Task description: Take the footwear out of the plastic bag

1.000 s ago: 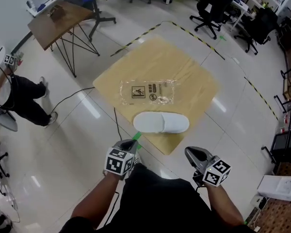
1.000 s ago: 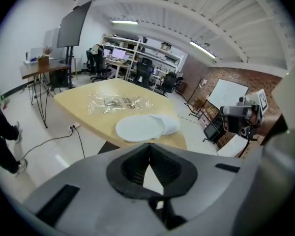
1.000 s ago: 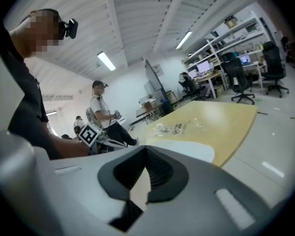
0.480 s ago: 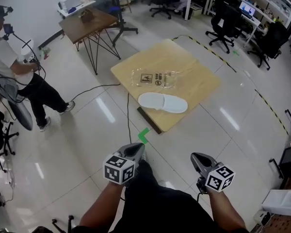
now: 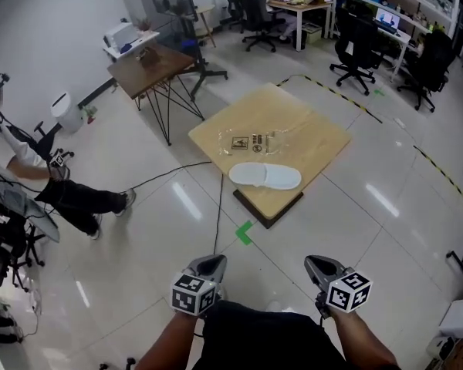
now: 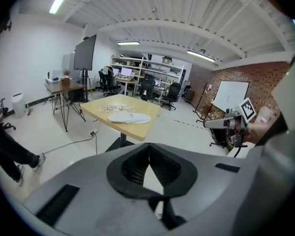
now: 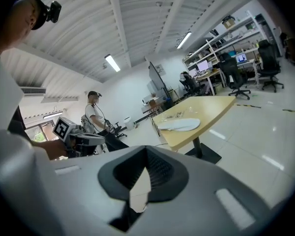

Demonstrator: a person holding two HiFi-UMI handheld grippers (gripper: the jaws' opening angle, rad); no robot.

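A pair of white slippers (image 5: 265,176) lies side by side near the front edge of the light wooden table (image 5: 316,141). Behind the pair lies the clear plastic bag (image 5: 253,141) with black print, flat and with nothing in it. The slippers (image 6: 129,117) (image 7: 181,125) show small and far off in both gripper views. My left gripper (image 5: 211,266) and right gripper (image 5: 318,267) are held low in front of my body, well short of the table. Both are shut with nothing between the jaws.
A green tape mark (image 5: 244,232) and a black cable (image 5: 216,206) lie on the glossy floor between me and the table. A person (image 5: 31,179) stands at the left. A brown side table (image 5: 148,66) on wire legs and office chairs (image 5: 355,41) stand beyond.
The view has drawn back from the table, which now looks smaller and farther away. Both grippers stay shut in front of my body. The person at the left has shifted.
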